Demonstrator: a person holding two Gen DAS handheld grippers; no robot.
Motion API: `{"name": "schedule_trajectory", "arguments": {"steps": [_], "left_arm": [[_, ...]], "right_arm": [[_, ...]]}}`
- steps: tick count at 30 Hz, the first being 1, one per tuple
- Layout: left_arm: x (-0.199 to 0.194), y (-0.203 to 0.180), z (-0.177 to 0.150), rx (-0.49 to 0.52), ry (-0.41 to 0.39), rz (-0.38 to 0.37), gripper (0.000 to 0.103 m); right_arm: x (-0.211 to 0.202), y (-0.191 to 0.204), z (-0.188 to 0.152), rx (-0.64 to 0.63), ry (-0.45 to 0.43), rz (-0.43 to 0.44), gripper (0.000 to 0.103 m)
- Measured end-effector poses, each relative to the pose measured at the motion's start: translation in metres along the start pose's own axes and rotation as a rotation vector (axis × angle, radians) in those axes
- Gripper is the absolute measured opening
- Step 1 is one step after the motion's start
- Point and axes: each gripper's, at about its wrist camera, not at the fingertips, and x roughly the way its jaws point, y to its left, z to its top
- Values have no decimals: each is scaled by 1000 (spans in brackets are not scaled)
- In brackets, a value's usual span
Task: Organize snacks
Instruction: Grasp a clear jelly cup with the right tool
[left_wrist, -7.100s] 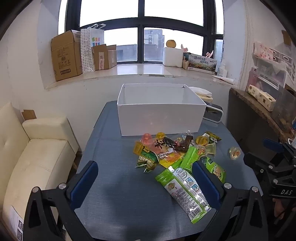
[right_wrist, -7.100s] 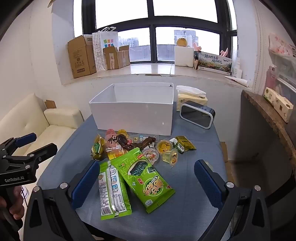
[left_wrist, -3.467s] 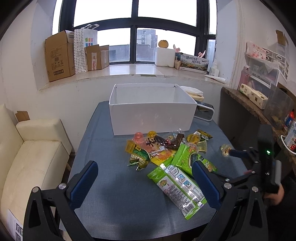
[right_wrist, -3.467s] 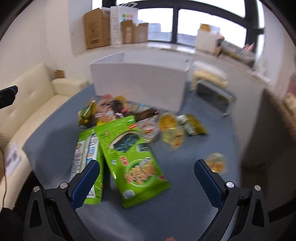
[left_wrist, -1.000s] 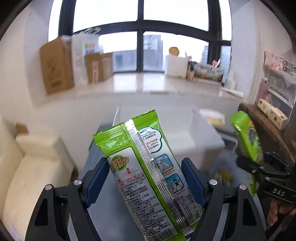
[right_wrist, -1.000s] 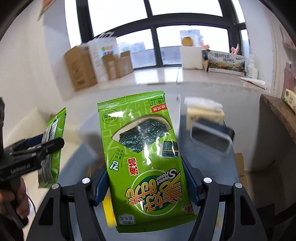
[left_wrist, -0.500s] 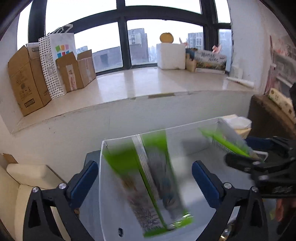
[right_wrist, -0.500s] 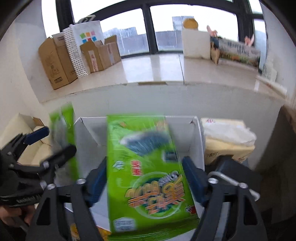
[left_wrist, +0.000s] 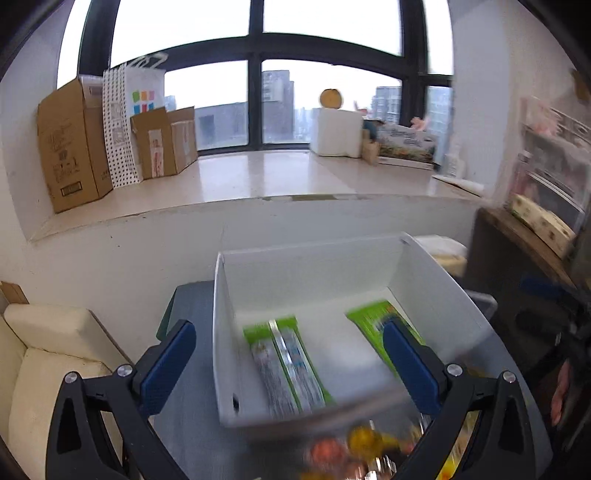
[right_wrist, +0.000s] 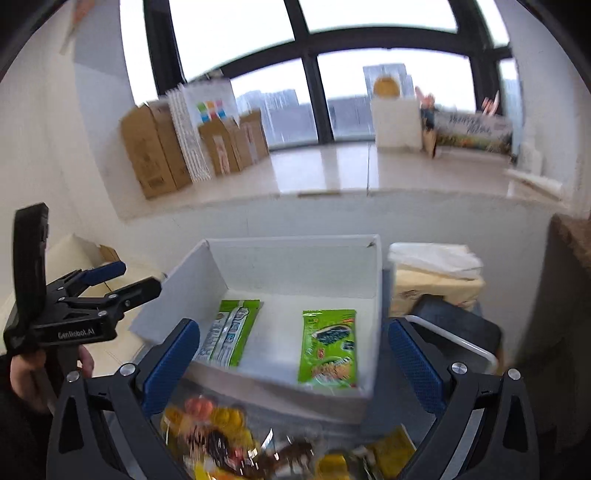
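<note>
Left gripper (left_wrist: 288, 363): the jaws are seen spread wide with nothing clamped; they have just been opening, and no packet is gripped between the pads. In the right wrist view this gripper (right_wrist: 136, 278) is seen at the left, held by a hand (right_wrist: 35, 373), beside the box's left wall.

Right gripper (right_wrist: 291, 363): the jaws are spread wide and have just been opening; nothing is pinched between the blue pads (right_wrist: 171, 363).

Box (right_wrist: 291, 258): a white open-topped box is seen just ahead of and below both grippers, standing on the blue-grey table (left_wrist: 192, 435).

Long green packet (right_wrist: 231, 334): it is seen lying flat on the box floor, ahead of the right gripper's left finger. In the left wrist view the same packet (left_wrist: 284, 369) is blurred and lies between the fingers.

Seaweed packet (right_wrist: 328, 347): it is seen lying flat on the box floor, right of the long packet and apart from it, nearer the right wall. In the left wrist view it (left_wrist: 373, 321) is partly hidden behind the right finger.

Loose snacks (right_wrist: 221, 432): a blurred heap of small wrapped sweets and jelly cups is seen on the table, close under the right gripper, outside the box's near wall.

Tissue pack (right_wrist: 436, 273): it is found beyond the right finger, just beside the box's right wall.
</note>
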Motion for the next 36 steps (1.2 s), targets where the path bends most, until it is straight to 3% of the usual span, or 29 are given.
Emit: {"name": "schedule_trajectory", "arguments": {"steps": [3, 6, 11, 13, 18, 29, 31, 33, 36], "left_arm": [[-40, -8, -33, -37, -8, -36, 103], [-79, -26, -74, -52, -23, -10, 103], [-114, -51, -131, -96, -15, -37, 103], [-120, -62, -145, -80, 2, -38, 103], [-127, -81, -156, -51, 29, -55, 103], [-132, -97, -158, -16, 38, -51, 103], [-132, -97, -159, -11, 40, -41, 103], [-130, -96, -160, -13, 45, -35, 103], [-128, -95, -160, -20, 52, -40, 103]], "right_arm": [[-42, -8, -27, 13, -11, 9, 103], [-77, -17, -57, 53, -3, 10, 103], [-116, -22, -126, -7, 30, -175, 103], [-122, -31, -147, 2, 37, -181, 103], [-115, -62, -174, 62, 100, -209, 103], [-53, -89, -181, 111, 213, -241, 102], [-45, -91, -182, 118, 232, -256, 93], [-36, -93, -184, 135, 259, -271, 70], [-33, -90, -186, 116, 273, -305, 51]]}}
